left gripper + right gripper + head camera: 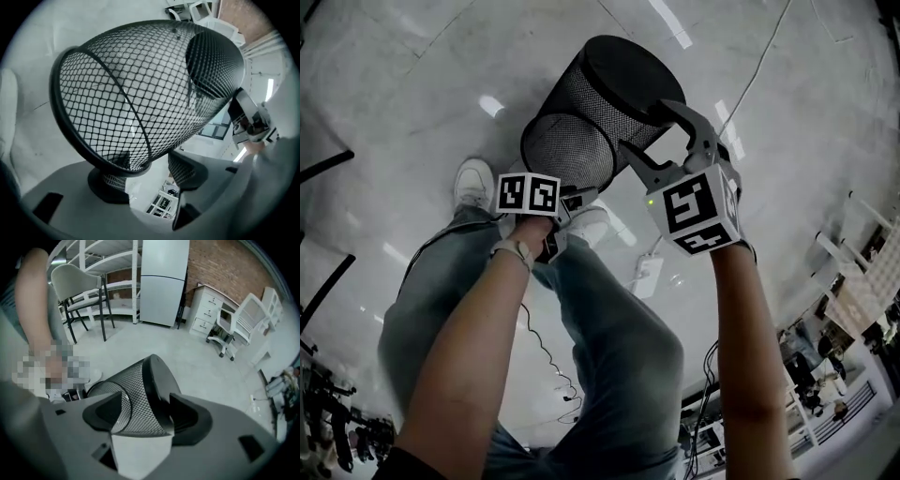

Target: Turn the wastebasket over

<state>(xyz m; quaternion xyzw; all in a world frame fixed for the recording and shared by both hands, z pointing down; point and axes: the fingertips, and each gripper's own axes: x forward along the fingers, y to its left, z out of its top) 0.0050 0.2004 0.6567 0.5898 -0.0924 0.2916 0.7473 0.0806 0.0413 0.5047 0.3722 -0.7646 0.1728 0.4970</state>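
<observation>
The wastebasket [600, 103] is black wire mesh with a solid black base. It hangs tilted over the pale floor, its open mouth toward me and its base away. My left gripper [581, 195] is at the mouth's lower rim. In the left gripper view the rim [93, 159] lies over the left pad, and floor shows between the spread jaws of the left gripper [147, 176]. My right gripper [642, 127] reaches the basket's wall near the base. In the right gripper view the wastebasket [136, 390] shows between and beyond the parted jaws of the right gripper [140, 416], with no pad seen pressing.
My legs in jeans and white sneakers [473, 183] stand just behind the basket. A white power strip [649, 272] and cables lie on the floor. Farther off are a chair [77, 287], a tall white cabinet [164, 282], a desk with drawers [211, 310] and an office chair [239, 324].
</observation>
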